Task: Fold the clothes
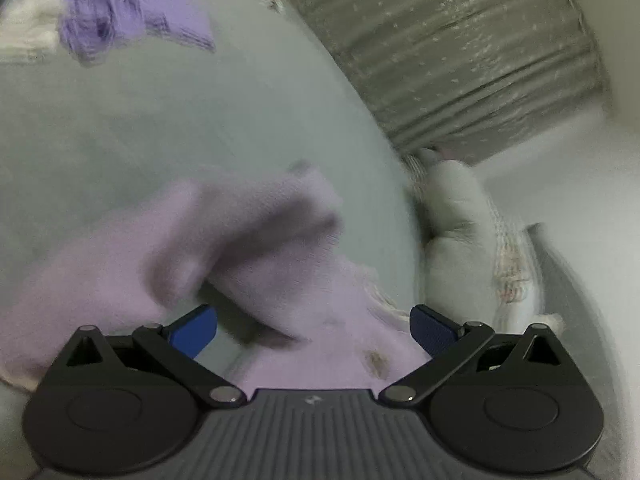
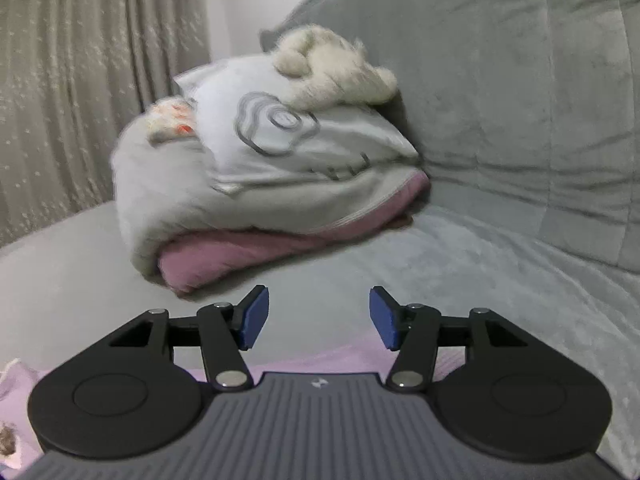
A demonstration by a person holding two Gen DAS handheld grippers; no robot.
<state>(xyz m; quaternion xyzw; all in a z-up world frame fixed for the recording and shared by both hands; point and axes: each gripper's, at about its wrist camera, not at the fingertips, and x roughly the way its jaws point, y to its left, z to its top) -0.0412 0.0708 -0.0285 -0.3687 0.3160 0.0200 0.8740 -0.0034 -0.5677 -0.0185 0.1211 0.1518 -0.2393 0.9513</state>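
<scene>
Here your left tool gapes wide over the lilac garment, pads clear. Your right tool stands open, holding nothing, the garment beneath it.

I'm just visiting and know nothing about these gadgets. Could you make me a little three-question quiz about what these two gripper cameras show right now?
1. True or false: the left gripper is clamped shut on the lilac garment.
2. What lies on top of the grey pillow? A) a fluffy cream toy B) a book C) a shoe
3. What colour are the right gripper's finger pads?

Key: 1 false, its jaws stand open over the cloth. 2 A, the fluffy cream toy. 3 blue.
</scene>
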